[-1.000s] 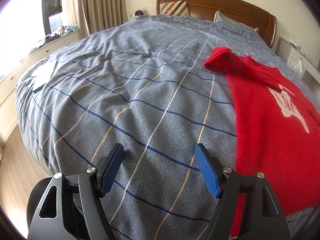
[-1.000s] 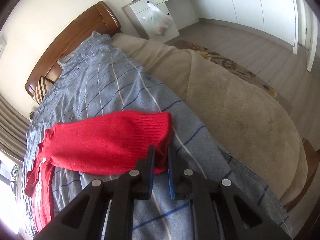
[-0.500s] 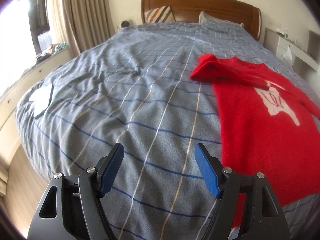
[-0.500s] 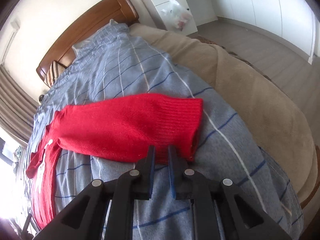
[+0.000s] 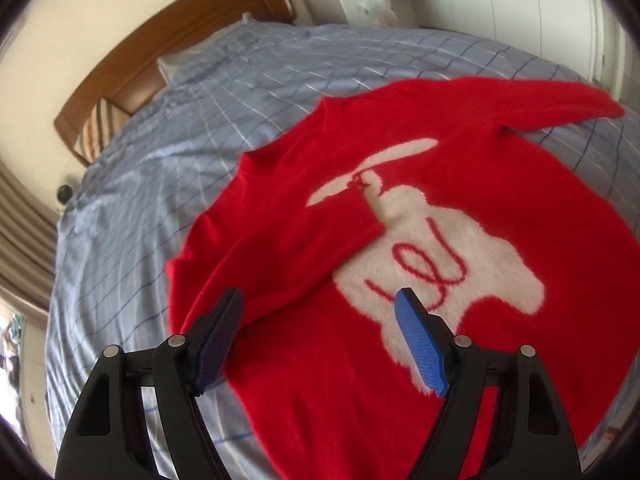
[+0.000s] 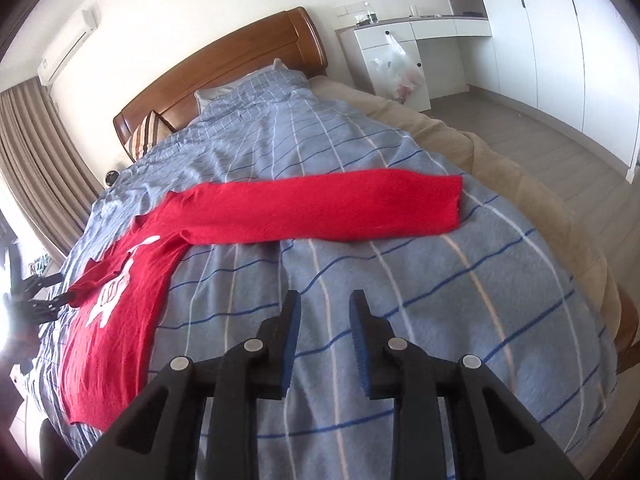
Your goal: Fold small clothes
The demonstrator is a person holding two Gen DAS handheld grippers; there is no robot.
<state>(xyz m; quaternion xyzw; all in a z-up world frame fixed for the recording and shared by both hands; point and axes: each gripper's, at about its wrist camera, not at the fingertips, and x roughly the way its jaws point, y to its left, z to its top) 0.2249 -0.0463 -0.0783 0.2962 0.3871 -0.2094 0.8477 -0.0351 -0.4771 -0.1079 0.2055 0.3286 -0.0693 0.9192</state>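
A small red sweater (image 5: 460,168) with a white animal patch lies front up on the blue-grey striped bedcover (image 5: 168,160). One sleeve is folded across its chest (image 5: 288,256); the other sleeve (image 6: 320,212) stretches flat toward the bed's right edge. My left gripper (image 5: 320,320) is open and empty, hovering over the folded sleeve and the sweater's body. My right gripper (image 6: 325,320) is open and empty, above bare bedcover, short of the outstretched sleeve. The left gripper also shows in the right wrist view (image 6: 44,292), at the sweater's far side.
A wooden headboard (image 6: 224,64) with pillows stands at the bed's far end. A beige blanket (image 6: 520,184) hangs along the right edge. White cabinets with a plastic bag (image 6: 400,68) stand beyond, curtains (image 6: 36,152) at left.
My right gripper has opened, let go of the sleeve cuff and drawn back, leaving the sleeve laid out flat. My left gripper has swung right from bare bedcover to over the sweater.
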